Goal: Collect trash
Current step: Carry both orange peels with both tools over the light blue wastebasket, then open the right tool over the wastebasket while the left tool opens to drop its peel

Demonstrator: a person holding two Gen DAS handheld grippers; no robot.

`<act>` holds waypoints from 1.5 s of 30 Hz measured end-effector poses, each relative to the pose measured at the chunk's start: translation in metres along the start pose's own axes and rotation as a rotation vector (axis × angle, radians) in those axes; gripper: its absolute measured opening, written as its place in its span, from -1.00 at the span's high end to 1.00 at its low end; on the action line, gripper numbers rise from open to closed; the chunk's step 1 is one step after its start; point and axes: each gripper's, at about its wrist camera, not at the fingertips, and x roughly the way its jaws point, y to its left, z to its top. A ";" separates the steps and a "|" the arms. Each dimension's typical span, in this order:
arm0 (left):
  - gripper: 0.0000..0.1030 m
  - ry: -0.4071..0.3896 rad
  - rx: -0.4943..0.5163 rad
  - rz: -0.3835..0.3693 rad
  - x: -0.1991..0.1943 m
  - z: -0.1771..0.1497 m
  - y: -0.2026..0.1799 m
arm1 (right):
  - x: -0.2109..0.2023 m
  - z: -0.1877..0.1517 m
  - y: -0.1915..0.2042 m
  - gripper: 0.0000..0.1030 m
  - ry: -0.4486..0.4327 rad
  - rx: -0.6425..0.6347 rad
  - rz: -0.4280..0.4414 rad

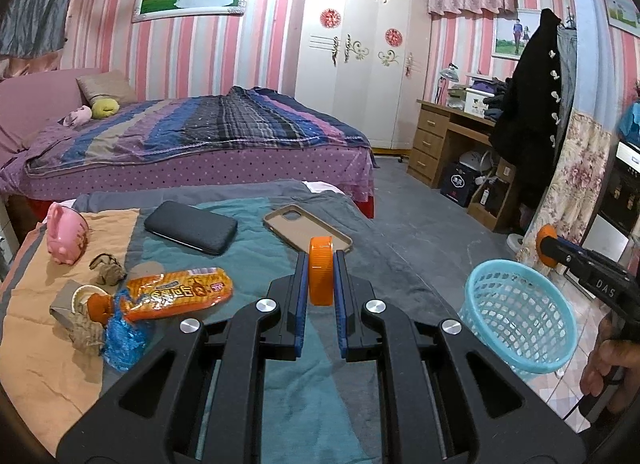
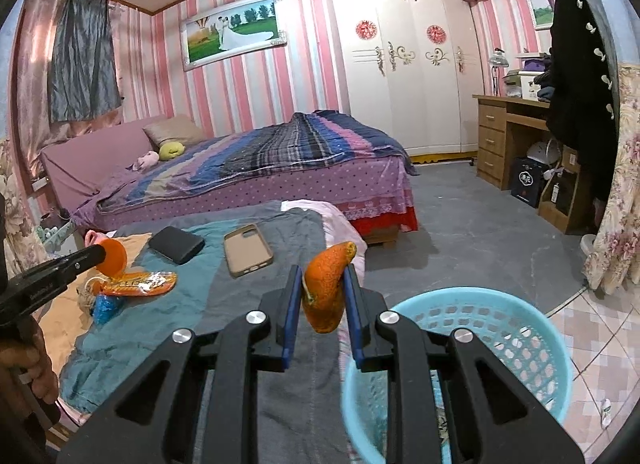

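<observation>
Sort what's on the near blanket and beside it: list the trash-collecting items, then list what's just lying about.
Job items: orange bottle cap in the left gripper, orange peel in the right gripper, blue basket, orange snack wrapper, blue plastic wrapper, crumpled brown paper.

Lying about: black phone, phone case, pink piggy bank.

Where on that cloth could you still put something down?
Free: the teal cloth between wrapper and phone case, and the orange cloth near the front edge. Crowded: left, around the wrapper, blue bag and pig.
</observation>
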 end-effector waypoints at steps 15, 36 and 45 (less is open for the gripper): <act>0.79 0.025 -0.032 -0.103 0.011 0.002 -0.029 | -0.005 -0.010 -0.067 0.58 0.042 0.091 -0.105; -0.36 0.163 0.167 -0.398 0.074 -0.012 -0.210 | -0.023 -0.010 -0.134 -0.21 -0.033 0.269 -0.233; -0.36 0.095 0.089 -0.095 0.043 0.006 -0.081 | -0.012 -0.003 -0.101 -0.21 -0.017 0.191 -0.156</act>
